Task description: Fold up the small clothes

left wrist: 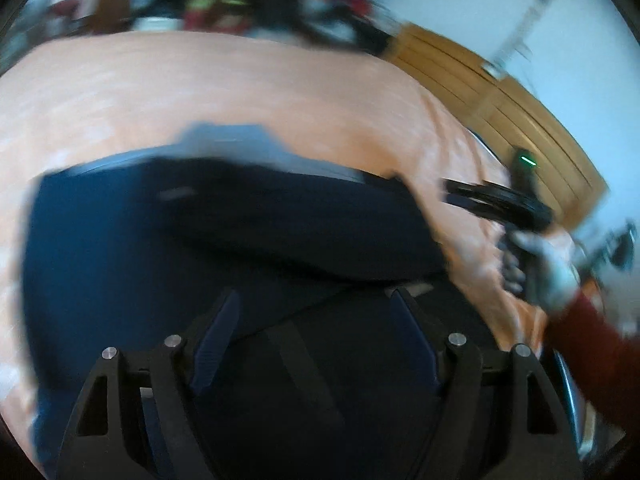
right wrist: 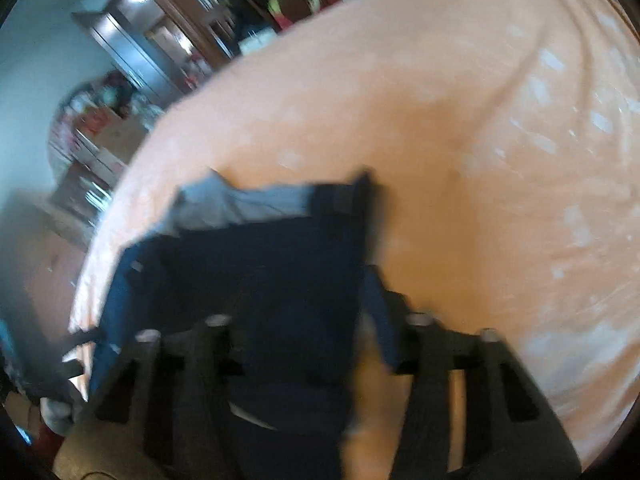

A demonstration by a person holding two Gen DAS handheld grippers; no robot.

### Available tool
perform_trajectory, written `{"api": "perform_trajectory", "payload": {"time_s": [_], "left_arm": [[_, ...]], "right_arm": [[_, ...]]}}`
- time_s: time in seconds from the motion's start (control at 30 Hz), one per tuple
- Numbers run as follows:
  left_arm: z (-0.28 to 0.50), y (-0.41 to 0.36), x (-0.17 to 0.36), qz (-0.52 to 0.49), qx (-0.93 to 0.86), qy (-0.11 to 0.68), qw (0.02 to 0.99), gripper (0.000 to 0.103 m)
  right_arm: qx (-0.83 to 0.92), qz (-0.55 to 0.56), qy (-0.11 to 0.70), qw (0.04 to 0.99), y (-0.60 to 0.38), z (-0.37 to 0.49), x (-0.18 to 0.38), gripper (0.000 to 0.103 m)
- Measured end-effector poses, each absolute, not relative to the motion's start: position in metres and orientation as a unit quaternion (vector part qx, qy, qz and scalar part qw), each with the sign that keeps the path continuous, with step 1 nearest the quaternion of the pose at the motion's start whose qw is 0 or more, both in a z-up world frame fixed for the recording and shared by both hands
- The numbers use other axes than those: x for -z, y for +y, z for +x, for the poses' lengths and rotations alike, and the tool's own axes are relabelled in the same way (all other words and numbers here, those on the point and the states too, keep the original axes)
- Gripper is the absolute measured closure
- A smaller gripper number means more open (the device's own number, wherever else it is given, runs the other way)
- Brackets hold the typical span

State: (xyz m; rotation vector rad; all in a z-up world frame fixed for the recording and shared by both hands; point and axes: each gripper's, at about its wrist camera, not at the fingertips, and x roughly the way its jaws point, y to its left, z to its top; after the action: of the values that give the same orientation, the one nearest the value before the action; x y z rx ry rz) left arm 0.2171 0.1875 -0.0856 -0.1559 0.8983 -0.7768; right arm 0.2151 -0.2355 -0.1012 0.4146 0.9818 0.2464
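Observation:
A dark navy garment [left wrist: 200, 240] lies on the orange bedsheet [left wrist: 200, 80], with a grey inner layer [left wrist: 232, 140] showing at its far edge. My left gripper [left wrist: 312, 300] hovers low over its near part, open, blue pads spread wide. To the right, a gloved hand with a red sleeve [left wrist: 552, 276] holds the right gripper [left wrist: 496, 200] at the garment's right edge. In the right wrist view the navy garment [right wrist: 260, 260] fills the space between the spread fingers of my right gripper [right wrist: 304, 296]. One blue pad [right wrist: 376, 296] shows; dark cloth hides the other. Both views are blurred.
A wooden bed frame [left wrist: 500, 100] borders the sheet on the right below a pale wall. Cluttered shelves and boxes [right wrist: 120, 92] stand beyond the bed's far side. The left gripper [right wrist: 68, 364] shows at the right wrist view's lower left. Bare orange sheet [right wrist: 480, 160] stretches to the right.

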Motion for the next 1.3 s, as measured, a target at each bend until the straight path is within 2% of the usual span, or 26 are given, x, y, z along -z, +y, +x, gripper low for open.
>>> {"api": "perform_trajectory", "payload": {"time_s": [0.07, 0.3, 0.43, 0.63, 0.77, 0.83, 0.87, 0.9, 1.1, 1.2, 1.3], "left_arm": [[0.227, 0.138, 0.091, -0.071, 0.408, 0.436, 0.799, 0.025], [0.246, 0.005, 0.133, -0.026, 0.447, 0.480, 0.755, 0.026], [0.256, -0.010, 0.171, -0.016, 0.412, 0.528, 0.742, 0.029], [0.250, -0.009, 0.164, -0.014, 0.419, 0.517, 0.746, 0.027], [0.233, 0.046, 0.138, -0.074, 0.426, 0.495, 0.754, 0.030], [0.221, 0.097, 0.119, -0.097, 0.407, 0.465, 0.780, 0.029], [0.215, 0.122, 0.112, -0.109, 0.394, 0.455, 0.792, 0.029], [0.209, 0.158, 0.106, -0.129, 0.370, 0.444, 0.806, 0.029], [0.184, 0.325, 0.090, -0.213, 0.202, 0.399, 0.868, 0.028], [0.173, 0.373, 0.087, -0.234, 0.158, 0.389, 0.877, 0.028], [0.163, 0.387, 0.086, -0.242, 0.145, 0.385, 0.879, 0.027]], "right_arm": [[-0.139, 0.209, 0.488, 0.836, -0.251, 0.216, 0.110, 0.099], [-0.234, 0.182, 0.527, 0.796, -0.229, 0.234, 0.131, 0.099], [-0.213, 0.159, 0.555, 0.788, -0.227, 0.289, 0.169, 0.103], [-0.126, 0.166, 0.499, 0.841, -0.249, 0.319, 0.153, 0.103], [-0.131, 0.118, 0.458, 0.871, -0.218, 0.278, 0.107, 0.090], [-0.163, 0.098, 0.440, 0.877, -0.181, 0.256, 0.088, 0.067], [-0.184, 0.092, 0.431, 0.879, -0.160, 0.246, 0.081, 0.045], [-0.206, 0.082, 0.422, 0.879, -0.135, 0.240, 0.077, 0.037], [-0.319, -0.023, 0.423, 0.848, 0.040, 0.232, 0.087, 0.036], [-0.310, -0.074, 0.422, 0.849, 0.095, 0.232, 0.105, 0.036], [-0.298, -0.100, 0.420, 0.851, 0.115, 0.229, 0.118, 0.038]]}}
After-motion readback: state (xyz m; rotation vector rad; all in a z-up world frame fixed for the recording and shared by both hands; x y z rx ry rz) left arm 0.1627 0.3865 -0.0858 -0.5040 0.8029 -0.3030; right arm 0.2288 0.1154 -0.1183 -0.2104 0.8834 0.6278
